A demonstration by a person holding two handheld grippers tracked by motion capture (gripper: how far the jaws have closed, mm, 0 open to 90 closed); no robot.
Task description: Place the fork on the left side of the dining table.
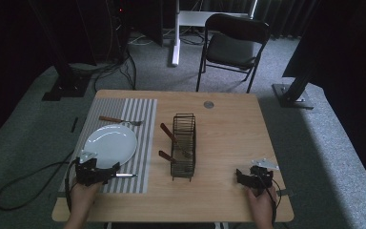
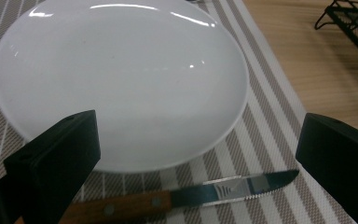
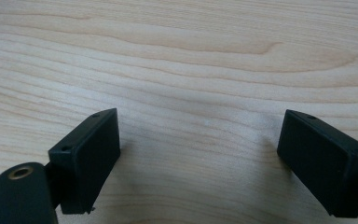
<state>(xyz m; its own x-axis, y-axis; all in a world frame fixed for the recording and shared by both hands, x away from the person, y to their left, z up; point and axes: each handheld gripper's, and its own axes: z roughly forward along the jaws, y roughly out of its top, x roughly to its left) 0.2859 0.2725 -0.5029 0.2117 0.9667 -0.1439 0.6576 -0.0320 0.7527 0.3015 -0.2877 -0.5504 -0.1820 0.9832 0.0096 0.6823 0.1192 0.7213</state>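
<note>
Left gripper (image 2: 191, 158) spread over wooden-handled steak knife (image 2: 177, 198) on striped placemat (image 1: 140, 143), six o'clock of round white plate (image 2: 121, 79). Knife likely light, stiff; grasp handle. Right gripper (image 3: 198, 158) spread, empty, over wooden table (image 3: 191, 56).

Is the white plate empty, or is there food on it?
Empty. The plate shows a bare white surface with only light reflections in the left gripper view. The knife lies beside it on the striped mat, not on it.
</note>
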